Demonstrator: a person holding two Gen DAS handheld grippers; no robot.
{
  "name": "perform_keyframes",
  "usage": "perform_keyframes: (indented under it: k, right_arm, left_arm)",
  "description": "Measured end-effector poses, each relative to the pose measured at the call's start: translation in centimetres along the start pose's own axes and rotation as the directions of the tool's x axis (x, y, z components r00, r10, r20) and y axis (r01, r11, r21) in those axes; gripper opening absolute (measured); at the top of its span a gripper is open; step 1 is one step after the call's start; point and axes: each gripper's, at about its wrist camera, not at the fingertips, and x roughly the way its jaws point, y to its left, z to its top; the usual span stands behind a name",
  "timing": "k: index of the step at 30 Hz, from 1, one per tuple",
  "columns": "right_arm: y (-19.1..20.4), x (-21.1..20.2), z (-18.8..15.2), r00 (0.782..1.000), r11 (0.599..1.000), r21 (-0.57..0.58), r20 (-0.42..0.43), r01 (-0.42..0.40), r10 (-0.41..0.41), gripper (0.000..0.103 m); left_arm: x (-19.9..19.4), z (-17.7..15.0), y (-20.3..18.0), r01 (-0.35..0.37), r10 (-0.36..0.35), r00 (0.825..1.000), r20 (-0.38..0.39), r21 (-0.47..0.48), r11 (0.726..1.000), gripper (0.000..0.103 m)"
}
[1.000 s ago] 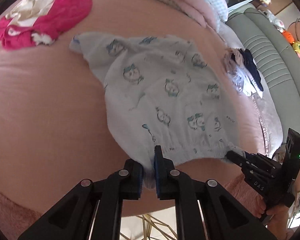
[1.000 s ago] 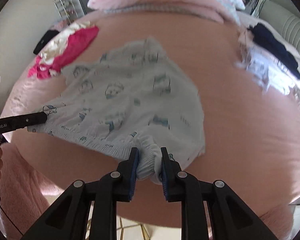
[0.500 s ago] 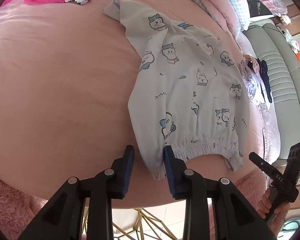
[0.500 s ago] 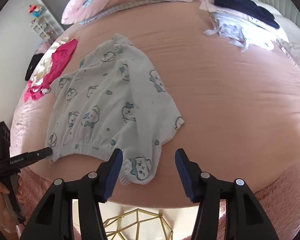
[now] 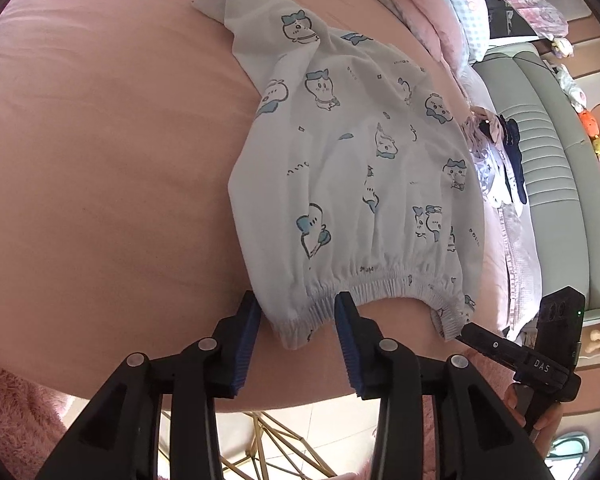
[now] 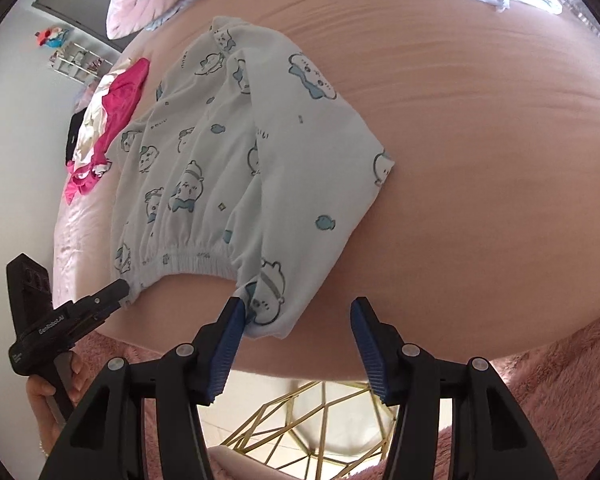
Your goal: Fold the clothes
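A pale blue pair of pyjama shorts (image 5: pixel 352 184) with cartoon prints lies flat on the pink bed (image 5: pixel 100 160), its elastic waistband at the near edge. It also shows in the right wrist view (image 6: pixel 236 168). My left gripper (image 5: pixel 298 316) is open, with the waistband's left corner lying loose between its fingers. My right gripper (image 6: pixel 298 318) is open, with the waistband's right corner beside its left finger. The right gripper appears in the left wrist view (image 5: pixel 466 332), the left gripper in the right wrist view (image 6: pixel 122 290).
A pink and white garment pile (image 6: pixel 104 120) lies at the far left of the bed. More clothes (image 5: pixel 496 160) lie at the right edge by a grey headboard (image 5: pixel 556 184). Pillows (image 6: pixel 148 12) are at the far end. A fuzzy pink blanket (image 6: pixel 540 380) hangs off the near edge.
Both grippers have opened and let go of the waistband. The shorts have dropped from being held up to lying flat on the bed, and both grippers have pulled back slightly.
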Motion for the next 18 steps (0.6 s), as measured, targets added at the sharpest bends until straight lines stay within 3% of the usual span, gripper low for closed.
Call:
perform_keyframes:
  k: [3, 6, 9, 11, 18]
  right_arm:
    - [0.1, 1.0, -0.1, 0.999, 0.999, 0.045, -0.022, -0.024, 0.025, 0.054]
    - [-0.2, 0.7, 0.1, 0.999, 0.998, 0.067, 0.039, 0.016, -0.019, 0.054]
    - [-0.5, 1.0, 0.7, 0.998, 0.995, 0.097, 0.062, -0.028, 0.022, 0.054]
    - [0.0, 1.3, 0.9, 0.997, 0.996, 0.076, 0.058, -0.050, 0.046, 0.053]
    - [1.2, 2.0, -0.6, 0.999, 0.998, 0.057, 0.030, -0.018, 0.016, 0.052]
  left_arm:
    - [0.0, 0.2, 0.0, -0.001, 0.001, 1.000, -0.002, -0.004, 1.000, 0.035]
    - [0.0, 0.1, 0.0, 0.000, 0.000, 1.000, 0.000, 0.000, 1.000, 0.035]
    - [0.1, -0.1, 0.2, 0.008, -0.008, 1.000, 0.012, -0.019, 1.000, 0.035]
    - [0.1, -0.4, 0.1, 0.020, -0.020, 1.000, 0.021, -0.025, 0.999, 0.035]
    - [0.2, -1.1, 0.2, 0.066, -0.064, 0.997, 0.043, -0.047, 0.997, 0.035]
